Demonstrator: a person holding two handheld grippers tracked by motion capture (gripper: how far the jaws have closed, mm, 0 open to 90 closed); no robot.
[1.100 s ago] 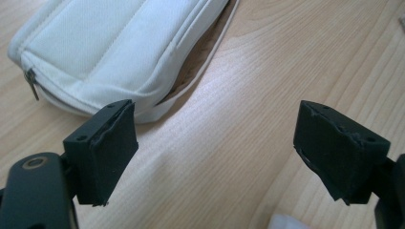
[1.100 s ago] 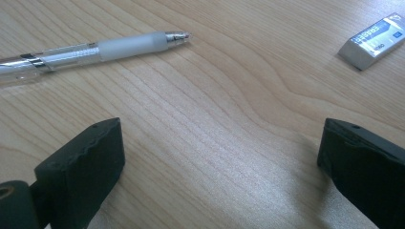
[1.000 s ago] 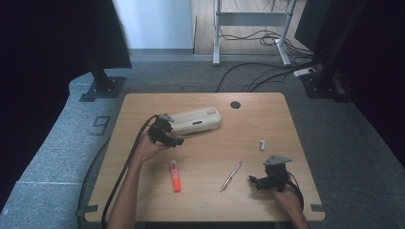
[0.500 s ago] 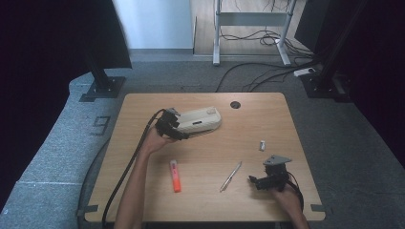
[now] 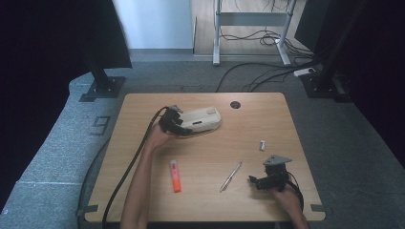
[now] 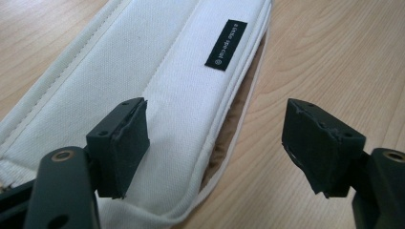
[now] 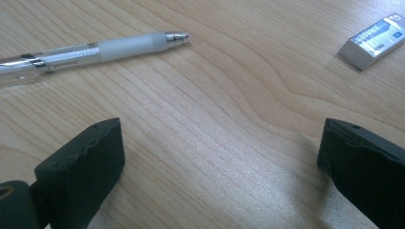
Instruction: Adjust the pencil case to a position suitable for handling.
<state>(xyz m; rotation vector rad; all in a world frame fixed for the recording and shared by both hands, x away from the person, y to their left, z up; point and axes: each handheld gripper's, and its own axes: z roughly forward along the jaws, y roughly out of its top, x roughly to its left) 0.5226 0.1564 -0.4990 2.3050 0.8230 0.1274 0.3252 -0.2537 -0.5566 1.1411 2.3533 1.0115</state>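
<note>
- Left hand-held gripper (image 5: 177,125): it sits at the left end of the white fabric pencil case (image 5: 203,119), on the far-left part of the worktop (image 5: 143,200). Its jaws have just been closing but are not clamped; in the left gripper view one pad (image 6: 129,143) hangs over the fabric and the other stands over bare wood, with the case's edge between them and untouched.
- Risk: the pads look set to pinch only the thin rim or the loose flap. The case could then slip out, or drag and swing across the worktop.
- Pencil case, orientation: it lies flat, long axis running left to right across the worktop, slightly raised toward the right end. The small black label (image 6: 225,45) is on its upper face.
- Orange marker (image 5: 175,175): near edge, well apart from the case.
- Pen (image 5: 231,176): right of the marker, lying diagonally.
- Eraser (image 5: 261,145): farther right.
- Right hand-held gripper (image 5: 254,180): released, jaws wide over bare wood, holding nothing, near the pen.
</note>
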